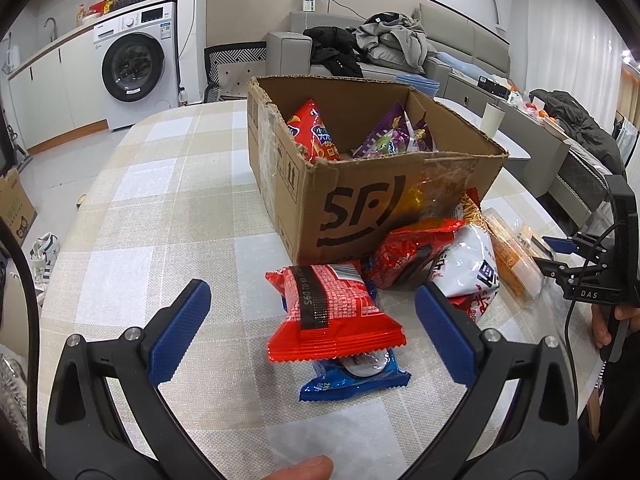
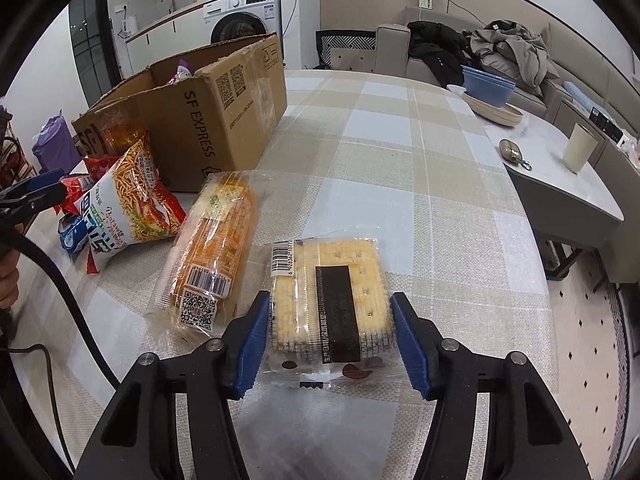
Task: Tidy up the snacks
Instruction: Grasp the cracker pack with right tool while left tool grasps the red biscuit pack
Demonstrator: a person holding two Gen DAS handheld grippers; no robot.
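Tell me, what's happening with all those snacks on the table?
Someone holding a gripper in each hand is tidying snacks into a cardboard box that already has a few packets inside. The left gripper is open around a red snack packet lying on a blue packet. The right gripper sits around a clear pack of crackers on the checked tablecloth, not squeezing it yet. More packets, including a long orange pack, wait beside the box.

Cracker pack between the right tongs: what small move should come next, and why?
Probably close the right tongs on the cracker pack. The pads already flank both its sides with small gaps, and it lies flat on the tablecloth, outside the cardboard box.
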